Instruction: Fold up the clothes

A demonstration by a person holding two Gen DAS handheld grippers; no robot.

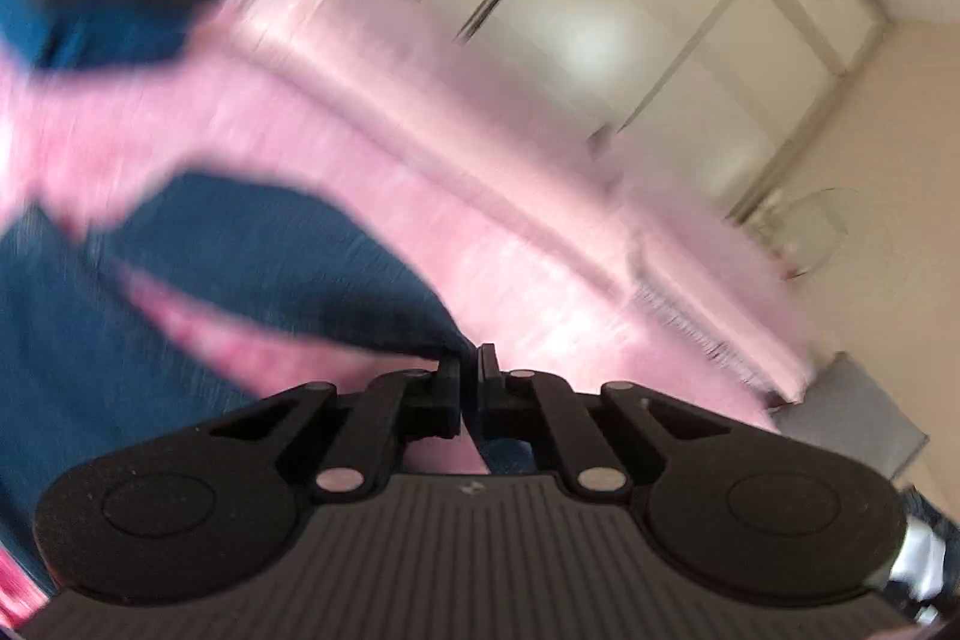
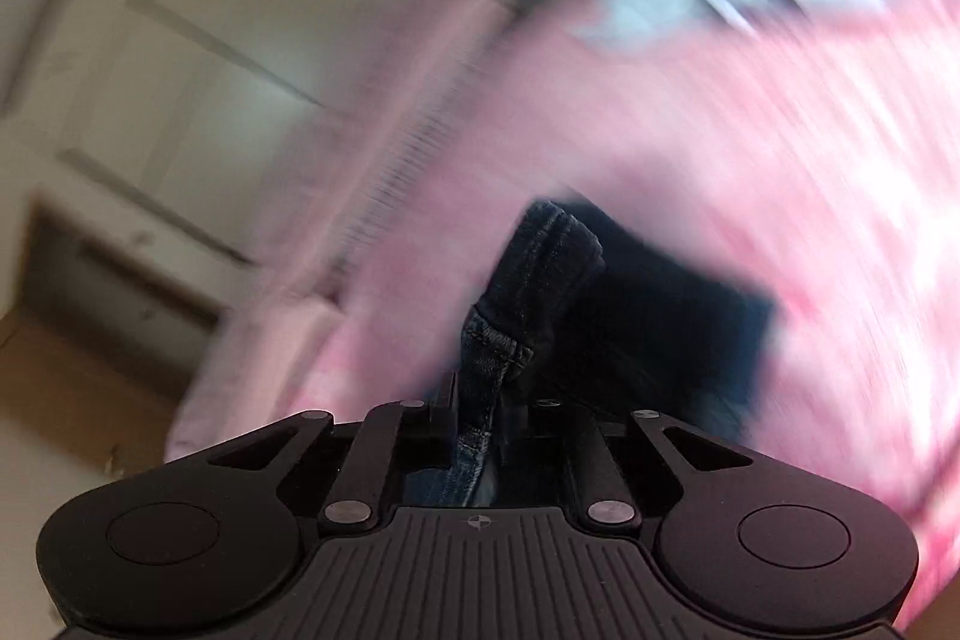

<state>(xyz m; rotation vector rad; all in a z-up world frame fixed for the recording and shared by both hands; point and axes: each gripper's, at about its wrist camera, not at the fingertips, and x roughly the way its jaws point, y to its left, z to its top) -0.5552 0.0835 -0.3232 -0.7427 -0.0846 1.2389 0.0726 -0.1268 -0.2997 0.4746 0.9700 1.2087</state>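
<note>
Both views heavily motion-blurred. Pink bedding [image 1: 540, 196] fills most of each frame, a pale panelled wardrobe [image 1: 690, 28] behind it. One garment in play: blue jeans [image 1: 252, 244].

Left wrist only: the broad spread of the jeans, draped across the lower left over the pink, with another blue patch at upper left, probably the same garment, blur too heavy to be sure. Also a grey-white ribbed thing at top, unidentifiable.

Right wrist only: sharp detail of the jeans [image 2: 528, 292], a thick stitched seam or hem rising straight out from between the jaws, dark denim bunched behind it. Brown floor at lower left.

Left gripper [image 1: 470, 370]: jaws all but closed, only a sliver between the tips; a denim edge meets them at the left tip, so it looks pinched, thin layer.

Right gripper [image 2: 480, 400]: jaws clamped on the seam, held apart slightly by the fabric's bulk; denim runs down between the fingers [image 2: 444, 400] to the body.

Count: two grippers, one pair of jeans.
</note>
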